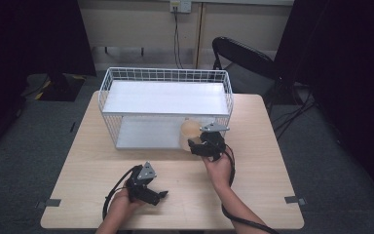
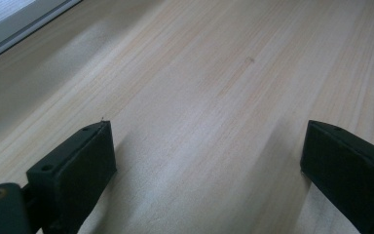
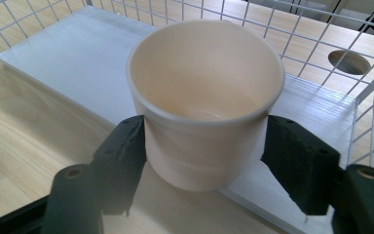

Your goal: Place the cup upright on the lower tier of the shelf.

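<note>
cup (image 3: 204, 97) between right gripper (image 3: 204, 146) jaws, at rack (image 3: 321, 44) edge

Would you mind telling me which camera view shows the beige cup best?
The right gripper view: the cup sits close up between that gripper's jaws, its open mouth and empty inside plain. The high view shows it small at the shelf's lower front edge, partly behind the right gripper. The left gripper view looks along bare table.

Each gripper (image 1: 159, 195) is black with rectangular, screw-fastened jaw pads (image 2: 75, 168), a grey three-cornered top plate (image 1: 147, 171), and a trailing black cable (image 1: 113, 191). Forearms are bare.
</note>
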The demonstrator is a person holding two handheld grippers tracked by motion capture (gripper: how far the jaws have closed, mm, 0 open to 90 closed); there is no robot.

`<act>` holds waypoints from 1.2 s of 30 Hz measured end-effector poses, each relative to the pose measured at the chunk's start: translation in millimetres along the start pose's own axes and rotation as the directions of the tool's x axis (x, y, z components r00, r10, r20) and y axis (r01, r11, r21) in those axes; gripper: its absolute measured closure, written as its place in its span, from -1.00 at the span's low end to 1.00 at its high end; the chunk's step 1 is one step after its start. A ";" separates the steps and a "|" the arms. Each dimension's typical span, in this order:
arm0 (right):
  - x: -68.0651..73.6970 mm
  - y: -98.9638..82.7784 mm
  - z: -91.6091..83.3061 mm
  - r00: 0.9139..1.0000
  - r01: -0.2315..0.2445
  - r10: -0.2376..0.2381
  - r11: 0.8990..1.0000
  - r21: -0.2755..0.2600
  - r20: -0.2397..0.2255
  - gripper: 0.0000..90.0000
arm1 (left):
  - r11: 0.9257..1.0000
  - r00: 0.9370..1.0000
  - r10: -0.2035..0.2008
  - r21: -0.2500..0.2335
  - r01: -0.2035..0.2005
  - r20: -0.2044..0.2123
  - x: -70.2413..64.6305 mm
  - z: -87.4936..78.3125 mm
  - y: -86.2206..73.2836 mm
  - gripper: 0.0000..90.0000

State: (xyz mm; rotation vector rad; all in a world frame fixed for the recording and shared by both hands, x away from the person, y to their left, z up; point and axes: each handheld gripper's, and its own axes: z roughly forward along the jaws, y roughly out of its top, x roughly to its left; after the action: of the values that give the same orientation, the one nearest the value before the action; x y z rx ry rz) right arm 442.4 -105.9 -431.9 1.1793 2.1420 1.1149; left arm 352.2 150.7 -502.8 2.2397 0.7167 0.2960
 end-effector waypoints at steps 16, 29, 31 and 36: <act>-0.4 0.0 9.9 0.999 0.011 -0.011 1.000 -0.003 0.040 0.15 | 1.000 1.000 -0.001 0.001 0.001 0.000 0.0 0.1 0.2 -0.89; -1.5 2.9 14.4 0.999 0.004 -0.004 1.000 -0.005 0.050 0.34 | 1.000 1.000 0.002 0.005 -0.002 -0.001 0.4 0.3 0.6 -0.89; -1.7 2.8 14.1 0.999 0.004 -0.003 1.000 -0.009 0.049 0.33 | 1.000 1.000 0.002 0.005 -0.002 -0.001 0.3 0.3 0.6 -0.89; -2.0 2.1 10.3 0.999 -0.005 0.005 1.000 -0.014 0.036 0.18 | 1.000 1.000 0.001 0.005 -0.001 -0.001 0.3 0.3 0.6 -0.89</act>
State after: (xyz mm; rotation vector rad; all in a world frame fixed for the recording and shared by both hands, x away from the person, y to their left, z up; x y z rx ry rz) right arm 451.6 -102.4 -436.1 1.1902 2.1024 1.1010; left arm 352.8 150.4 -502.6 2.2446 0.7168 0.2961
